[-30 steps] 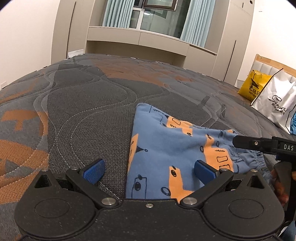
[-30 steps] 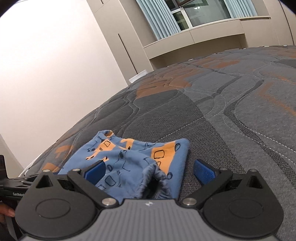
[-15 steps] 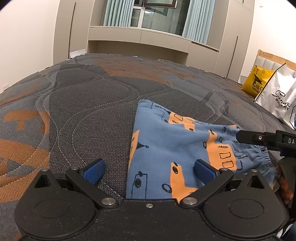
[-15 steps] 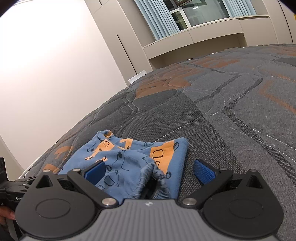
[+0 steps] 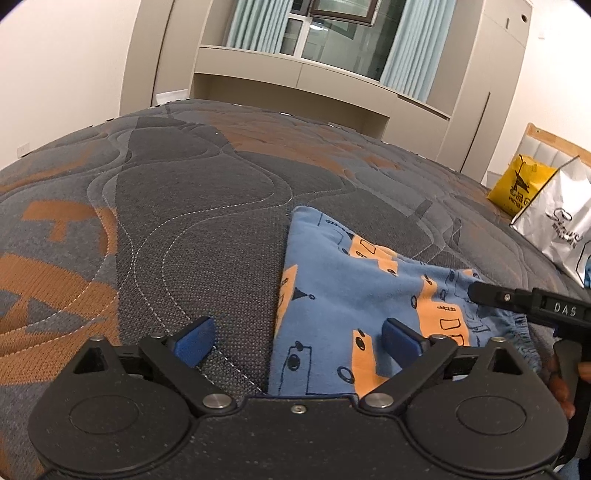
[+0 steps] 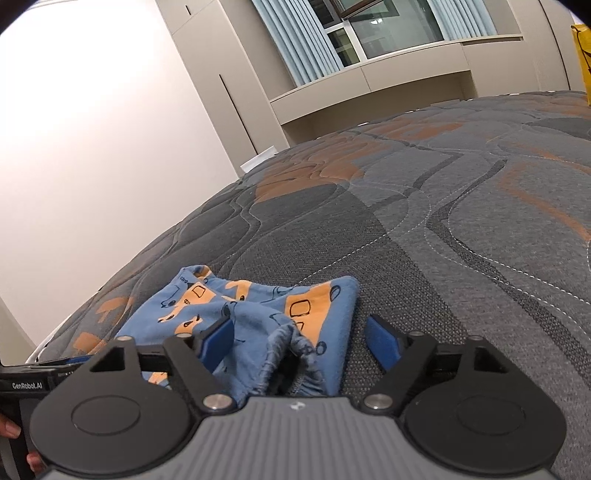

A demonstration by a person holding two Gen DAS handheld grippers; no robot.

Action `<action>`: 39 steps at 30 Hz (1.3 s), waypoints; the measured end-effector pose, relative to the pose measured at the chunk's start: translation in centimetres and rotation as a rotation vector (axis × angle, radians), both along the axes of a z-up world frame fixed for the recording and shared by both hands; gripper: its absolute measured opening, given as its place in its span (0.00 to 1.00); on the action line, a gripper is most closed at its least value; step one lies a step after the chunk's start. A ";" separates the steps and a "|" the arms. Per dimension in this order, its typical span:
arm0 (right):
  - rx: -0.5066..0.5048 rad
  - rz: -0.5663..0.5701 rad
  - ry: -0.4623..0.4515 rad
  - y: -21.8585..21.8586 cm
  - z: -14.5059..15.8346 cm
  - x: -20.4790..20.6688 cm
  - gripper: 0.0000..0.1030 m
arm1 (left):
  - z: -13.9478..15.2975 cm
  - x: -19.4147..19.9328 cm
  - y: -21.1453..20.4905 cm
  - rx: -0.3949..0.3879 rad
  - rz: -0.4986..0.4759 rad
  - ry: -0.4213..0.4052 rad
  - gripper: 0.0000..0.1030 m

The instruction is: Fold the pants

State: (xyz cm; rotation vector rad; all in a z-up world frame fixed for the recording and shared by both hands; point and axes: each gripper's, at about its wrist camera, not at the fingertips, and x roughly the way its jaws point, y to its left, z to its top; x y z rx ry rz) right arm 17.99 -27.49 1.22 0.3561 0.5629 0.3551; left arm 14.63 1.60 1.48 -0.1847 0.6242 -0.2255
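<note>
Plainly both grippers are wide but closing, pads pressing nothing. Between the left gripper's (image 5: 297, 341) blue pads lies the left edge of the pants (image 5: 354, 295), blue with orange print, folded on the mattress (image 5: 184, 206) near its front edge. The right gripper (image 6: 301, 338) straddles the gathered waistband at the pants' right edge. Only the left wrist view shows a yellow bag (image 5: 519, 184) and a white bag (image 5: 561, 229) at the mattress's far right edge. Beyond the mattress stand beige cabinets (image 6: 406, 77) under a curtained window (image 5: 332, 33)
</note>
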 end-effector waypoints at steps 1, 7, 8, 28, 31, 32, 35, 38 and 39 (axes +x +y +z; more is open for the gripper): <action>0.000 0.000 0.000 0.0 0.0 -0.1 0.75 | 0.1 -0.1 0.1 -0.008 0.001 -0.001 0.90; 0.018 0.008 0.003 0.1 0.0 -0.4 0.55 | 0.4 -0.5 0.1 -0.034 0.000 -0.011 0.64; 0.021 0.006 0.003 0.0 0.0 -0.5 0.50 | 0.4 -0.5 0.2 -0.043 -0.002 -0.012 0.52; -0.082 -0.020 -0.051 1.7 0.7 -1.5 0.26 | 1.5 -1.1 -1.6 0.027 0.018 -0.045 0.16; -0.105 -0.027 -0.097 2.0 1.3 -2.2 0.22 | 2.3 -1.0 -1.5 0.026 0.006 -0.069 0.11; -0.119 -0.028 -0.112 2.3 1.6 -2.4 0.21 | 2.6 -0.9 -1.5 0.028 0.001 -0.080 0.08; -0.171 -0.033 -0.156 3.5 2.6 -2.5 0.19 | 3.5 -0.3 -1.5 0.032 -0.012 -0.114 0.06; -0.182 -0.034 -0.189 4.2 3.6 -1.9 0.18 | 4.1 0.6 -1.2 0.031 -0.012 -0.140 0.05; -0.186 -0.033 -0.198 4.5 4.0 -1.5 0.18 | 4.4 1.0 -1.0 0.031 -0.012 -0.149 0.05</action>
